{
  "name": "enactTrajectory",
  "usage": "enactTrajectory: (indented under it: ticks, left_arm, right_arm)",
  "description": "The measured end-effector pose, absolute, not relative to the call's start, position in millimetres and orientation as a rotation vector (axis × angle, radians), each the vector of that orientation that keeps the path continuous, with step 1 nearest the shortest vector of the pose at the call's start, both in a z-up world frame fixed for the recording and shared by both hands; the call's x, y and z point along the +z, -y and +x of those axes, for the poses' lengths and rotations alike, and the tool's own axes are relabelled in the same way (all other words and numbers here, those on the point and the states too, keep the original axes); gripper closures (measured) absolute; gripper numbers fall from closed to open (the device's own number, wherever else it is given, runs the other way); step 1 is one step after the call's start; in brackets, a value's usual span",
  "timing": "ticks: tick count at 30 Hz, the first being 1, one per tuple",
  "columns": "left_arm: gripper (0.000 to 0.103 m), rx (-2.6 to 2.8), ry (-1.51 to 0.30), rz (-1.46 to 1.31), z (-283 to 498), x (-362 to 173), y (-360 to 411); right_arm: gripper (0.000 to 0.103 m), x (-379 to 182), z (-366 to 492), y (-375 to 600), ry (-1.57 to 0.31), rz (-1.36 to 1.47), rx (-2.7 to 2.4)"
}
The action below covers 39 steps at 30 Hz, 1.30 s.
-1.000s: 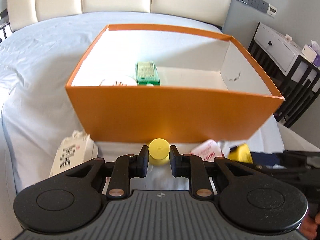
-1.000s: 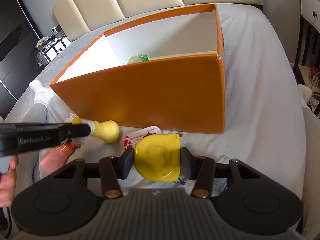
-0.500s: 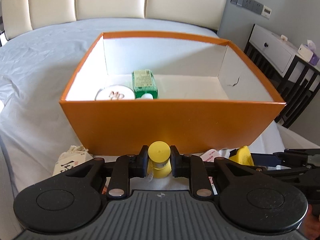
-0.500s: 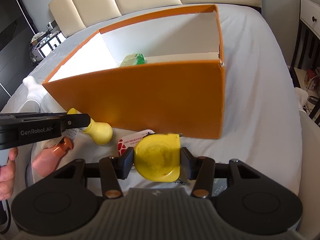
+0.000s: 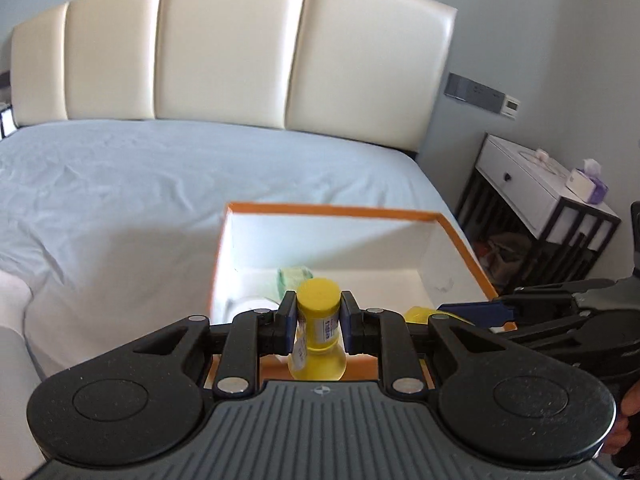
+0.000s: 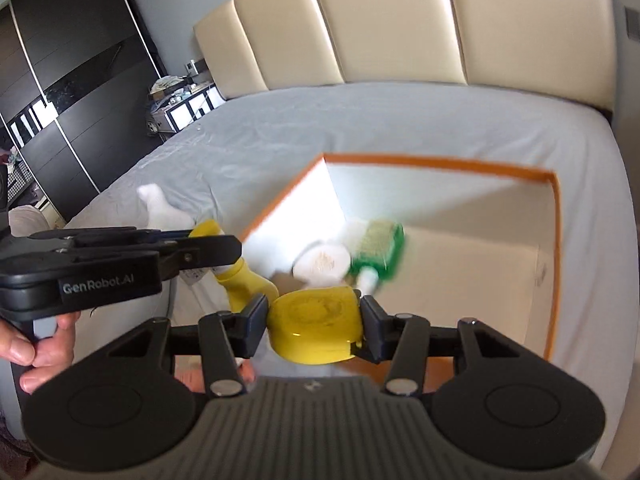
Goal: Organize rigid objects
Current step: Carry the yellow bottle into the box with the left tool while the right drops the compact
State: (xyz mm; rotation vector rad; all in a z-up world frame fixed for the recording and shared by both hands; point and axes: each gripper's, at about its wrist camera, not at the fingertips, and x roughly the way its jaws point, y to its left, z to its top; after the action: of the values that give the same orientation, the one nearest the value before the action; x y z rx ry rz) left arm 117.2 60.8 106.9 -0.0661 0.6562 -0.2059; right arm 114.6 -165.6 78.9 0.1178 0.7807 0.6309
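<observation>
My left gripper (image 5: 318, 322) is shut on a yellow bottle (image 5: 318, 332) by its neck, held up at the near rim of the orange box (image 5: 336, 211). My right gripper (image 6: 314, 325) is shut on a yellow tape measure (image 6: 316, 326), raised over the box's near edge (image 6: 440, 159). The yellow bottle (image 6: 244, 276) and left gripper also show in the right wrist view at left. Inside the box lie a green bottle (image 6: 378, 256) and a round white tin (image 6: 322, 266).
The box sits on a bed with a pale blue sheet (image 5: 160, 176) and cream headboard (image 5: 232, 52). A white nightstand (image 5: 536, 184) stands at right. A white sock (image 6: 160, 204) lies left of the box. Dark wardrobes (image 6: 60, 80) stand far left.
Both grippers have lifted their objects from the bed in front of the box up to and over its near rim. The items left on the bed have dropped out of view.
</observation>
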Motion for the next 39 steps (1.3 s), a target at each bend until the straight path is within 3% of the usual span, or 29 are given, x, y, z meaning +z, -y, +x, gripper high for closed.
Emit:
enactTrajectory:
  ticks: [6,24,31,39]
  left_arm:
    - [0.079,-0.180,-0.647,-0.111,161,107,-82]
    - [0.079,-0.098,-0.616,-0.190,227,100,-145]
    - [0.079,-0.096,-0.631,-0.192,227,97,-148]
    - [0.079,-0.152,-0.616,-0.158,218,112,-124]
  right_arm:
    - [0.053,83,176,141,-0.860,0.178,0.606]
    - [0.053,-3,330,39,-1.106,0.184,0.459]
    - [0.050,-22,346,40,-1.152,0.268,0.424]
    - [0.046,-1,330,58,-1.105,0.269,0.441]
